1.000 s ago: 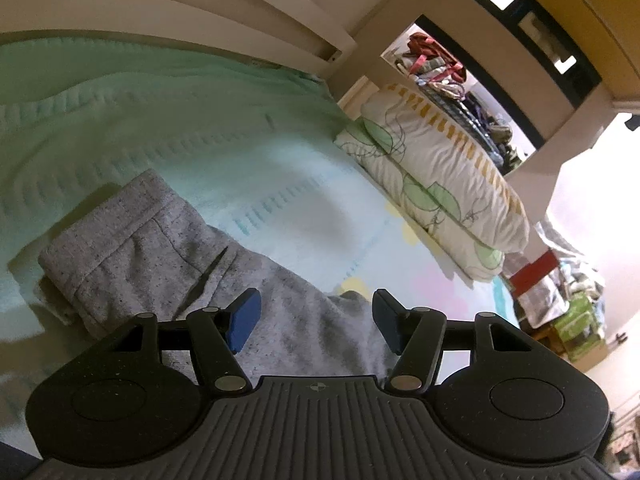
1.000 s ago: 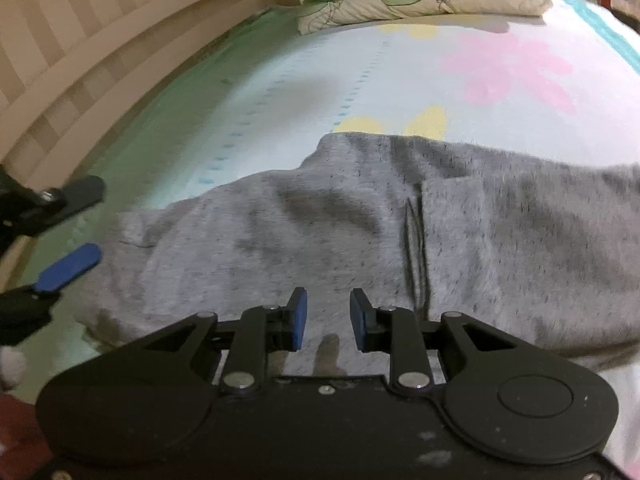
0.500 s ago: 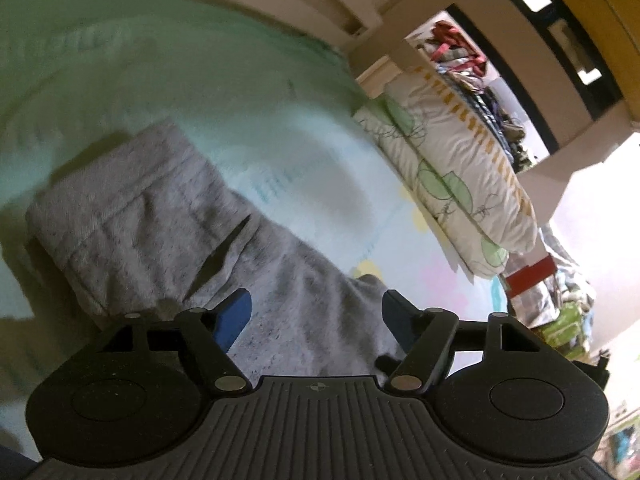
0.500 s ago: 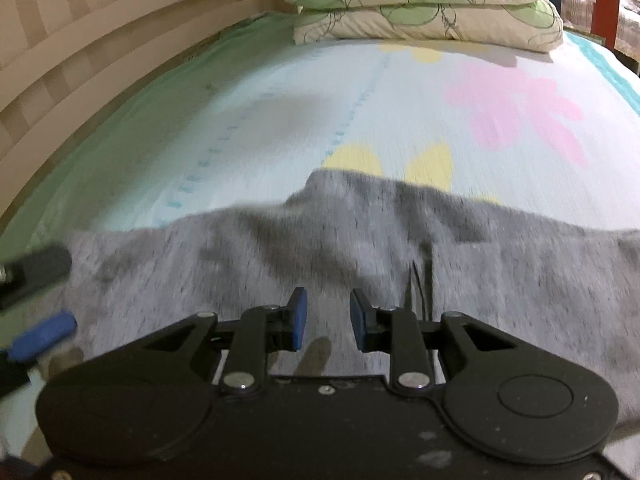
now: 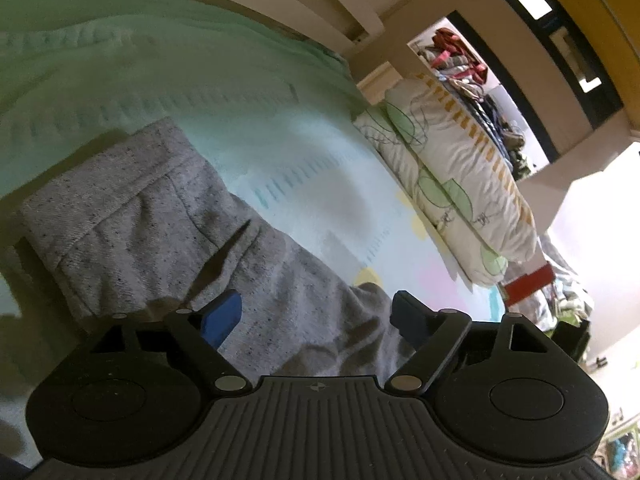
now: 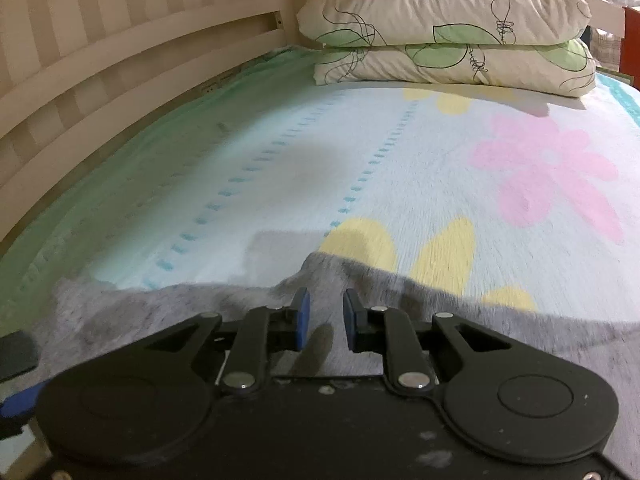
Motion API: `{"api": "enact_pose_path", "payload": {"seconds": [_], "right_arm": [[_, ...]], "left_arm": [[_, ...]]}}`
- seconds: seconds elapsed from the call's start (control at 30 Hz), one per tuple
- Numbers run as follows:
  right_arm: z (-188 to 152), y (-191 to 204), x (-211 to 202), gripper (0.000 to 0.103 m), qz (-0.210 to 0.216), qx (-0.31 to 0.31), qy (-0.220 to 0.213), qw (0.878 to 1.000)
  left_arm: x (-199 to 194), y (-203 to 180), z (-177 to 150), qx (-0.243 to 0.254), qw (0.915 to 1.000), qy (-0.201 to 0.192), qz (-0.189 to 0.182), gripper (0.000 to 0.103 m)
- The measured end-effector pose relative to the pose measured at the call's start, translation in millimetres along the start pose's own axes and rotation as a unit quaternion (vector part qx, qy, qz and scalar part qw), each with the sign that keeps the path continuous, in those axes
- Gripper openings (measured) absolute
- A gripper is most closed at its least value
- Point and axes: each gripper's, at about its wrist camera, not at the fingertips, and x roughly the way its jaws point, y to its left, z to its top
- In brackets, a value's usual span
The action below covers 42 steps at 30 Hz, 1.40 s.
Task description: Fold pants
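Two tools hover over grey pants [image 5: 160,232] spread on the flowered bed sheet [image 6: 400,168]. Left tool [image 5: 316,318] has its fingers wide apart, empty; right tool [image 6: 323,320] shows a narrow gap, gripping nothing. Stacked pillows [image 6: 448,36] lie beyond.

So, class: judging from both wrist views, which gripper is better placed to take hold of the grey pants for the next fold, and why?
Probably the left gripper: its jaws are wide open just above the grey pants. The right gripper has only a narrow gap over the cloth's far edge.
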Motion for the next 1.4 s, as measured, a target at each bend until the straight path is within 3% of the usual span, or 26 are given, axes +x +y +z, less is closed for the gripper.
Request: {"api": "enact_pose_path", "payload": {"seconds": [0.1,0.2,0.33,0.43,0.6,0.73,0.83,1.07,1.27,1.4], "right_arm": [[-1,-4,13,0.019,0.014,0.003,0.013,1.0],[-16,-5,37,0.019,0.022,-0.005,0.074,0.997],[-33,6,29,0.021,0.022,-0.071,0.034,0.997],[-34,0,28,0.022,0.039,-0.066,0.032,0.997],[-33,-18,26,0.019,0.065,-0.028,0.03,0.997],[-33,-18,24,0.019,0.069,-0.031,0.029,0.997],[-31,-20,24,0.019,0.074,-0.023,0.034,0.996],[-25,-26,28,0.019,0.082,-0.025,0.047,0.995],[-22,-27,29,0.021,0.089,-0.031,0.058,0.994],[-20,-27,31,0.021,0.092,-0.034,0.062,0.993]], "left_arm": [[3,-7,-1,0.018,0.9997,0.006,0.012,0.09],[8,-12,-2,0.034,0.9991,0.019,0.016,0.094],[11,-18,0,0.045,0.9982,0.031,0.023,0.096],[7,-25,15,0.072,0.9964,0.04,0.02,0.097],[-6,-23,66,0.14,0.9881,0.03,0.057,0.098],[0,-9,97,0.197,0.9703,0.098,0.099,0.102],[4,13,107,0.194,0.9635,0.148,0.11,0.102],[10,64,97,0.119,0.9637,0.218,0.096,0.102],[22,85,74,0.113,0.9468,0.288,0.089,0.102],[25,81,70,0.137,0.9484,0.274,0.081,0.102]]}}
